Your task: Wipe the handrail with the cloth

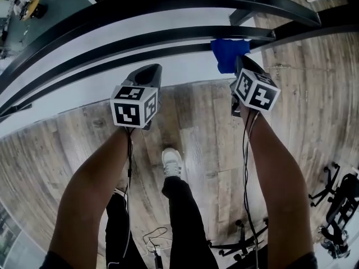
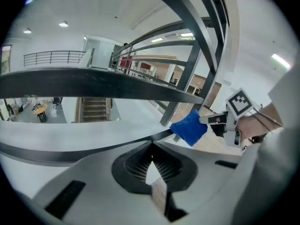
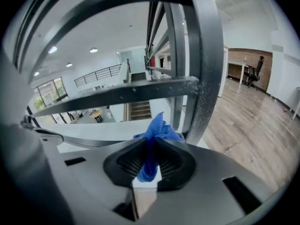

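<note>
Right claw (image 3: 149, 148), grey plastic: clamped on one crumpled blue fabric cloth (image 3: 154, 131), pinched between the ribbed pads and bunching out past the tips. Just beyond those tips, one speckled upright post (image 3: 202, 93) of the black metal handrail (image 1: 168, 7); cloth touching it or only just beside it, hard to tell. Ahead of the claw in the head view, at least three dark curved bars of that rail, one above another, with the cloth over the end of a lower one.

Left claw (image 2: 151, 150), same grey plastic: jaws together at the tips, nothing between them, only a small gap lower down. Off to the left of the right claw, well apart from the cloth, pointing at the same bars.

Two marker cubes, one per claw, left cube (image 1: 133, 106) and right cube (image 1: 255, 90): black-and-white square patterns on white faces.

Behind the claws, two bare forearms, one thin black cable along each. Below them, pale wood plank floor (image 1: 213, 144), one white shoe (image 1: 171, 162), two black trouser legs. Right of the right claw and further back, one black wheeled office chair (image 1: 339, 203). Beyond the rail, on a lower level, one staircase (image 2: 95, 109) and one round table (image 1: 31, 7)
</note>
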`<state>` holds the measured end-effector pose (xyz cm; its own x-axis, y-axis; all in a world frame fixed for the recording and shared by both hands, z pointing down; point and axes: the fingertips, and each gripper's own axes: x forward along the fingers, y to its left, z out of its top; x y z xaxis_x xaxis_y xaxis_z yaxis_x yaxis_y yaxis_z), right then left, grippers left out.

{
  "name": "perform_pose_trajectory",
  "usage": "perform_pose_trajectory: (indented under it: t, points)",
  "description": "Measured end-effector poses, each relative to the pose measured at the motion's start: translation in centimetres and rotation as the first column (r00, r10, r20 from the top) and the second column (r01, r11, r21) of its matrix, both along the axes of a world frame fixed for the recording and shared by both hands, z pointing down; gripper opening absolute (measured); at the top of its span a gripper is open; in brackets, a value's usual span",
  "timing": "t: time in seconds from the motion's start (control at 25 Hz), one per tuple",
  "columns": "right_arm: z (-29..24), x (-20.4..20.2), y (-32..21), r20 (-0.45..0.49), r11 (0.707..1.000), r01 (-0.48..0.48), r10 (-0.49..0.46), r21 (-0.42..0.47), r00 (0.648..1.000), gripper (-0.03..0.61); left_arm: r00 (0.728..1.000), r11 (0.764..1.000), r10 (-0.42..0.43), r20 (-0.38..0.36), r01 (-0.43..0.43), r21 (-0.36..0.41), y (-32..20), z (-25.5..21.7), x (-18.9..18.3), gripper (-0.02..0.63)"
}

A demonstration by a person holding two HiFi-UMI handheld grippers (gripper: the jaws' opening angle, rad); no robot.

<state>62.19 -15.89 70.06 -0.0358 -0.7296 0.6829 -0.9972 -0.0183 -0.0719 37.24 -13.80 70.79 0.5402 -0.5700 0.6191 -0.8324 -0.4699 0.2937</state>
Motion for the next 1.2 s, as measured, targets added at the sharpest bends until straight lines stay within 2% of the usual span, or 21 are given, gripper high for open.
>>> perform_pose_trajectory:
  t: [0.16, 0.28, 0.4, 0.6, 0.88, 1.04, 1.2]
  points:
    - [-6.2, -5.2, 4.0, 0.055, 0.995, 0.068, -0.071, 0.067, 0.996, 0.066, 0.998, 1.0, 0.001, -0.061, -0.002, -0.004, 3.5, -4.1, -2.4, 0.005]
    - [-12.5, -9.7, 7.5, 0.077, 0.981, 0.122, -0.135, 0.152, 0.988, 0.066, 0.995, 1.0, 0.007, -0.098, -0.004, 0.031, 6.3, -8.8, -4.6, 0.005]
    - [-18.9, -14.0, 10.8, 0.103, 0.963, 0.126, -0.154, 0.238, 0.983, 0.066, 0.993, 0.996, -0.036, -0.108, 0.044, 0.073, 8.4, -14.1, -8.0, 0.005]
    - [-30.4, -20.7, 16.7, 0.098, 0.943, 0.129, -0.167, 0.308, 0.981, 0.066, 0.985, 0.992, -0.092, -0.149, 0.103, 0.073, 13.7, -24.8, -13.3, 0.005]
    - [-49.1, -31.3, 20.6, 0.029, 0.838, 0.275, -0.326, 0.471, 0.945, 0.067, 0.978, 0.981, -0.063, -0.201, 0.098, 0.169, 19.4, -42.0, -19.3, 0.005]
    - [-58.5, -35.9, 24.0, 0.003, 0.791, 0.298, -0.354, 0.534, 0.935, 0.067, 0.977, 0.964, -0.09, -0.192, 0.133, 0.228, 22.8, -50.1, -24.3, 0.005]
    - [-64.9, -41.0, 27.2, -0.051, 0.749, 0.347, -0.388, 0.565, 0.92, 0.067, 0.978, 0.941, -0.119, -0.173, 0.167, 0.295, 25.6, -56.9, -30.2, 0.005]
